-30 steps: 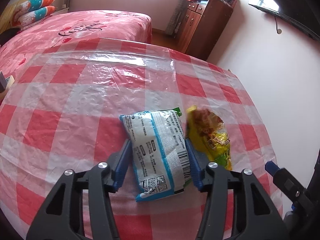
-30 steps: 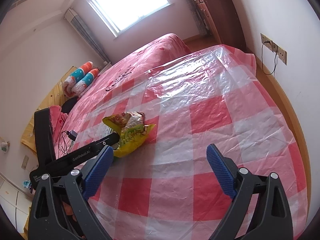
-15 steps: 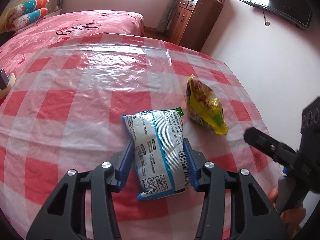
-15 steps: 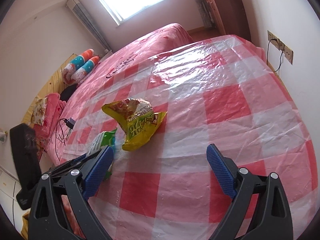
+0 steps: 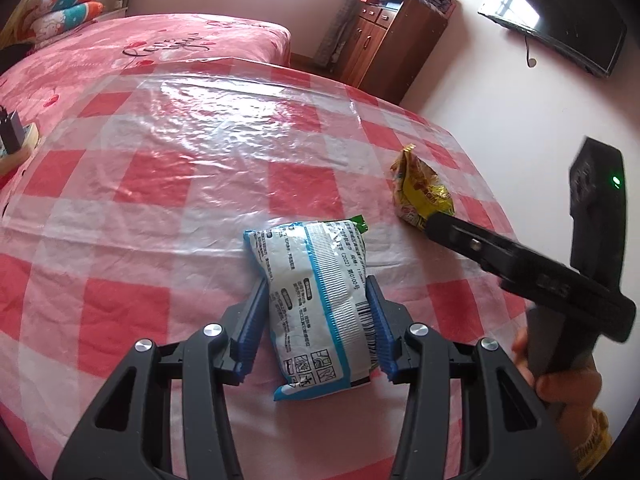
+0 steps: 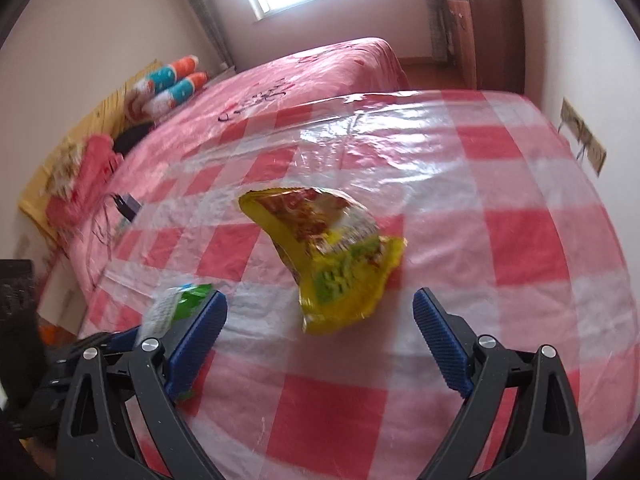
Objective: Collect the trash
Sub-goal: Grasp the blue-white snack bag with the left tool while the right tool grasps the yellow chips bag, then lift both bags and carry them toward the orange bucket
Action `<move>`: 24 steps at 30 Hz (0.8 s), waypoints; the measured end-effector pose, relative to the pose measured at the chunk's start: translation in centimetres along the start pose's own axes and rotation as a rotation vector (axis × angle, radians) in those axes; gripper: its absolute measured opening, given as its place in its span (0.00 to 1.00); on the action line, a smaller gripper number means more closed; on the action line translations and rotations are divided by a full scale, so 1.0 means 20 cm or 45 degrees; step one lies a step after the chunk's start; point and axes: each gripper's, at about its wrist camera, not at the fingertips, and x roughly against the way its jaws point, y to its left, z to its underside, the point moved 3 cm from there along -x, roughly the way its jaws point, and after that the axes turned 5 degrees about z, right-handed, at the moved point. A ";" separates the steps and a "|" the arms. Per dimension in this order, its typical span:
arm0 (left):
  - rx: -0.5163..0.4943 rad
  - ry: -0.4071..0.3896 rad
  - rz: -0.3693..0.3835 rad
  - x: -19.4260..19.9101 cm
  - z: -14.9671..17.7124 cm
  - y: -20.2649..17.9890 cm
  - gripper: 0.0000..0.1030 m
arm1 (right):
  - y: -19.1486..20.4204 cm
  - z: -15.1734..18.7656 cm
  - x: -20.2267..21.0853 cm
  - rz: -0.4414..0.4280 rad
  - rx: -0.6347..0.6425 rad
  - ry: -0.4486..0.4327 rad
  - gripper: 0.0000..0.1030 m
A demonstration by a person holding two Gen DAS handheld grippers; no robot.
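Observation:
A white and blue snack packet (image 5: 320, 304) lies lengthwise between my left gripper's (image 5: 316, 284) blue pads, which press on both its sides; its green end (image 6: 176, 304) shows in the right wrist view. A crumpled yellow noodle wrapper (image 6: 332, 252) lies on the checked table, just ahead of my right gripper (image 6: 320, 300). That gripper stands open and wide, with nothing between its fingers. In the left wrist view the yellow wrapper (image 5: 424, 196) sits to the right, partly behind the right tool's black frame (image 5: 520, 264), which a hand (image 5: 560, 384) holds.
The table (image 5: 200, 184) has a red and white cloth under clear plastic. A pink bed (image 5: 140, 40) lies beyond it, with a wooden cabinet (image 5: 384, 48) and a wall television (image 5: 560, 28) at the right. A black charger (image 6: 128, 204) lies at the table's left edge.
The left gripper has carried the packet leftward, away from the yellow wrapper. The right gripper has swung in and rolled level; the wrapper now lies centred ahead of its fingers.

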 end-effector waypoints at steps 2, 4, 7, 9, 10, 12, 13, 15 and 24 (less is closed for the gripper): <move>0.006 0.000 0.003 0.01 0.01 0.02 0.48 | 0.03 -0.03 -0.03 0.049 0.051 0.001 0.90; 0.015 -0.001 0.008 0.03 0.02 0.04 0.48 | 0.06 -0.06 -0.07 0.090 0.097 0.007 0.90; 0.025 -0.001 0.020 0.05 0.03 0.07 0.48 | 0.06 -0.10 -0.11 0.132 0.134 0.012 0.90; 0.027 -0.002 0.025 0.06 0.04 0.08 0.48 | 0.06 -0.13 -0.14 0.156 0.156 0.023 0.90; 0.028 -0.002 0.028 0.07 0.04 0.08 0.48 | 0.05 -0.14 -0.15 0.160 0.162 0.030 0.90; 0.033 -0.002 0.031 0.08 0.04 0.09 0.48 | 0.07 -0.15 -0.18 0.161 0.185 0.047 0.90; 0.035 -0.003 0.032 0.08 0.04 0.10 0.48 | 0.07 -0.15 -0.19 0.174 0.196 0.045 0.90; 0.036 -0.005 0.033 0.09 0.05 0.11 0.48 | 0.08 -0.14 -0.20 0.203 0.224 0.045 0.90; 0.045 -0.016 0.030 0.11 0.07 0.13 0.48 | 0.14 -0.09 -0.20 0.273 0.308 0.007 0.61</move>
